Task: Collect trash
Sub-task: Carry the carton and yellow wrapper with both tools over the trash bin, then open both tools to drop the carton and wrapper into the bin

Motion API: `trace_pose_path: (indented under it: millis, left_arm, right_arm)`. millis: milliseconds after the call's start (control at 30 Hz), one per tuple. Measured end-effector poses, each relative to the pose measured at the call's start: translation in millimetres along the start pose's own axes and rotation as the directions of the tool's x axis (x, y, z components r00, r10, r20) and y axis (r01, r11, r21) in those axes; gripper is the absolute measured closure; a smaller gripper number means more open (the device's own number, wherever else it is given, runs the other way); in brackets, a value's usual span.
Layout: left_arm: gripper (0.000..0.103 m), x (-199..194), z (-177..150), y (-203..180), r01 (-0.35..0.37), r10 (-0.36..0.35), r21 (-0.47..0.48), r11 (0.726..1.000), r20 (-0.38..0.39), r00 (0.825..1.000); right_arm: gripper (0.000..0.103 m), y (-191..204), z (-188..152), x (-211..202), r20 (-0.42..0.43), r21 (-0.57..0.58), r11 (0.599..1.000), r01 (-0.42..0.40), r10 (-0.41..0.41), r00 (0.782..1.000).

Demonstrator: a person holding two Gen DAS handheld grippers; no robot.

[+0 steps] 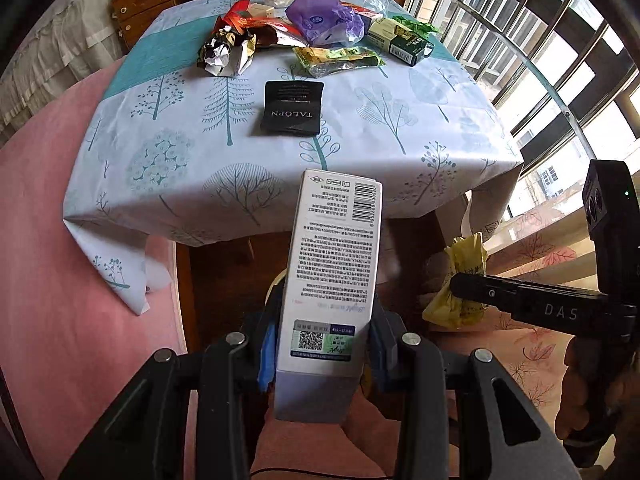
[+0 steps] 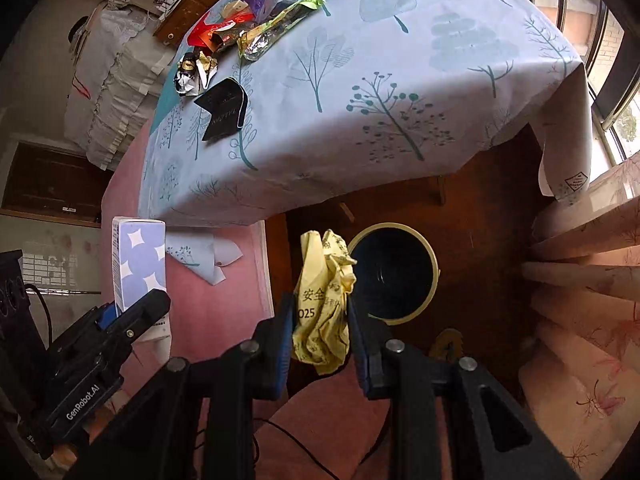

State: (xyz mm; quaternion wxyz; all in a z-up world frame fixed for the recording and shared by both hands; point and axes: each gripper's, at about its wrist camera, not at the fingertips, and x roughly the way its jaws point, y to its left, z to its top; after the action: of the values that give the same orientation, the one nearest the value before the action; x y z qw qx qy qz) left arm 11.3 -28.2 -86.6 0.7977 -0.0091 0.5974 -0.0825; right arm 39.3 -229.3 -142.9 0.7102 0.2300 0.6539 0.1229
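Note:
My left gripper (image 1: 322, 344) is shut on a tall white carton (image 1: 332, 272) with printed text; the right wrist view shows the same carton (image 2: 140, 264) with its blue patterned face. My right gripper (image 2: 320, 328) is shut on a crumpled yellow wrapper (image 2: 322, 300), also seen as the yellow wrapper (image 1: 460, 280) at the right of the left wrist view. A round dark bin (image 2: 394, 274) with a pale rim stands on the floor under the table, just beyond the yellow wrapper. More trash lies on the table (image 1: 168, 184): a black pouch (image 1: 292, 108), a purple bag (image 1: 324, 20), a green-yellow wrapper (image 1: 340, 58).
A tree-print cloth (image 2: 360, 92) hangs over the table edges. A pink surface (image 1: 60, 240) lies to the left, a floral-covered seat (image 2: 580, 320) to the right. Windows with bars (image 1: 540, 48) line the right side. Small boxes (image 1: 404, 38) and crumpled foil (image 1: 224, 50) sit at the table's far end.

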Motion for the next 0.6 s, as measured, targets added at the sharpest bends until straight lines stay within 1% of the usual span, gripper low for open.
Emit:
trace_pose_path:
  millis: [67, 167, 233, 367, 467, 567, 600]
  left_arm:
    - [0.068, 17, -12, 3, -0.004, 0.003, -0.005, 1.000, -0.038, 0.999]
    - [0.067, 47, -27, 8, -0.011, 0.011, 0.005, 1.000, -0.072, 0.997]
    - [0.067, 74, -37, 13, -0.009, 0.009, 0.002, 1.000, -0.099, 0.995]
    - [0.067, 141, -53, 24, 0.000, -0.002, -0.012, 1.000, -0.148, 0.989]
    - [0.067, 190, -61, 30, 0.010, -0.012, -0.011, 1.000, -0.159, 0.987]
    - [0.067, 230, -66, 39, 0.019, -0.022, -0.019, 1.000, -0.155, 0.988]
    - [0.065, 240, -67, 40, 0.025, -0.028, -0.021, 0.999, -0.153, 0.988]
  right_arm:
    - [0.077, -5, -12, 21, -0.025, 0.012, 1.000, 0.019, -0.018, 1.000]
    - [0.077, -13, -26, 54, -0.056, 0.033, 0.998, 0.053, -0.051, 0.997]
    - [0.077, -21, -32, 79, -0.069, 0.038, 0.996, 0.083, -0.080, 0.994]
    - [0.077, -42, -41, 141, -0.090, 0.055, 0.990, 0.133, -0.128, 0.988]
    - [0.076, -58, -43, 189, -0.110, 0.068, 0.984, 0.163, -0.155, 0.982]
    - [0.075, -71, -41, 227, -0.116, 0.083, 0.979, 0.186, -0.176, 0.977]
    - [0.074, -76, -41, 238, -0.118, 0.092, 0.977, 0.190, -0.178, 0.977]
